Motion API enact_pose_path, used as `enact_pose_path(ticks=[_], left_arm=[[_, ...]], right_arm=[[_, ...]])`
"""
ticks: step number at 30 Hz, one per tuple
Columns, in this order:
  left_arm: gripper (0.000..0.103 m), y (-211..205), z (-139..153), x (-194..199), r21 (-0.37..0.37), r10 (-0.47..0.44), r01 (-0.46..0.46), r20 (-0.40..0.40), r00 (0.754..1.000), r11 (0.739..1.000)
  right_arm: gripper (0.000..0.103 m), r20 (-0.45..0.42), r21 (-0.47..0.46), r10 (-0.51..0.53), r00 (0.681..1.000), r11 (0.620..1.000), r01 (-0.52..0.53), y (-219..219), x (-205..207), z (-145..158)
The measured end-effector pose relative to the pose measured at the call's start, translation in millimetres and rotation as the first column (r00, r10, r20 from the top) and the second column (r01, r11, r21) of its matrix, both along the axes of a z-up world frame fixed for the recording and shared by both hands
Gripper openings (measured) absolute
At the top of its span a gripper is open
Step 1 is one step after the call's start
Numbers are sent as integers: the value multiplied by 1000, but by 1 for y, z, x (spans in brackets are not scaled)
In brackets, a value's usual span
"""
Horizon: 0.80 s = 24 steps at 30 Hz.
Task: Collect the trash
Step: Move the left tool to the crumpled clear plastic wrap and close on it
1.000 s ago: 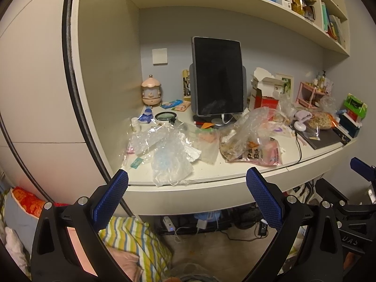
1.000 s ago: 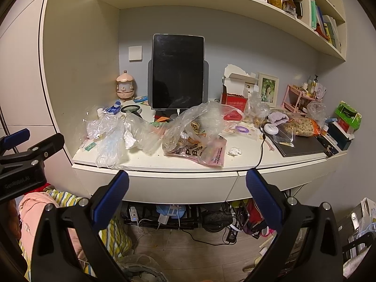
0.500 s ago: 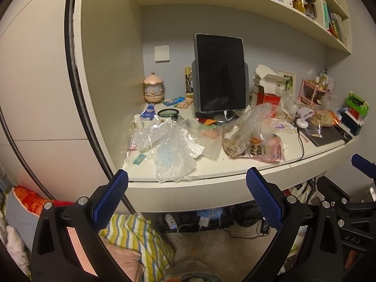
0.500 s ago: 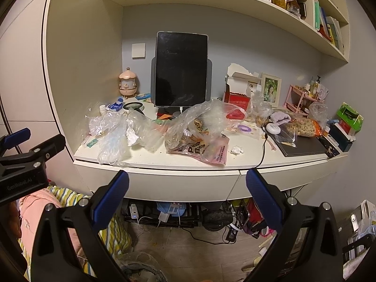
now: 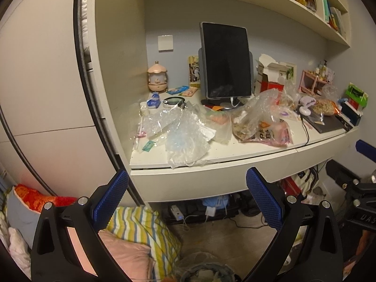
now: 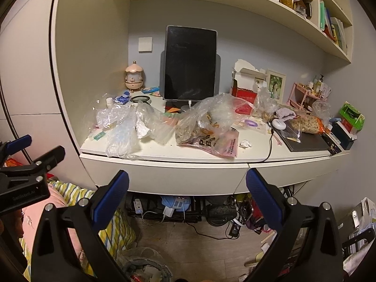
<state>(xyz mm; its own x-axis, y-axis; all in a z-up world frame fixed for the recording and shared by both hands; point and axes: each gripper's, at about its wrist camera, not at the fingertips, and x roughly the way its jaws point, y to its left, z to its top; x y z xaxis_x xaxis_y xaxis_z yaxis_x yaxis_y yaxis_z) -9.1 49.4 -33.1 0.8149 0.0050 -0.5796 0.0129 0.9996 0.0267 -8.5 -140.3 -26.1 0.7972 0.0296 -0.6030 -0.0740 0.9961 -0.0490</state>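
since both hang short of the desk: left gripper (image 5: 185,202) wide, right gripper (image 6: 186,202) wide, both empty
clear plastic bag (image 5: 185,143): likely light, limp, slippery; pinch near overhanging edge

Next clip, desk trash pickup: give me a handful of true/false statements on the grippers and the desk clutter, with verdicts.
1. The left gripper is shut on a bag. False: it is open and holds nothing.
2. The right gripper is open. True.
3. The tablet screen is lit. False: it is dark.
4. The clear plastic bag overhangs the front edge of the desk. True.
5. The pink snack bag lies on the floor. False: it lies on the desk.
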Motion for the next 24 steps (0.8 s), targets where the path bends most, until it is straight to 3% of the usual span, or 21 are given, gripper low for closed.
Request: enact_pose_path(ticks=[8,14,24], left_arm=[[98,5,-3,9,28,-81,81,-4,997,996],[98,-1,-6,34,36,-84,84,-2,996,996],[98,-11,-14,115,64,20,-20,-2,1000,998]], right_arm=[[97,16,29,39,999,999,-40,14,-7,12],[97,42,33,86,995,996,-87,19,6,22],[97,51,62,192,980,979,-195,8,88,16]])
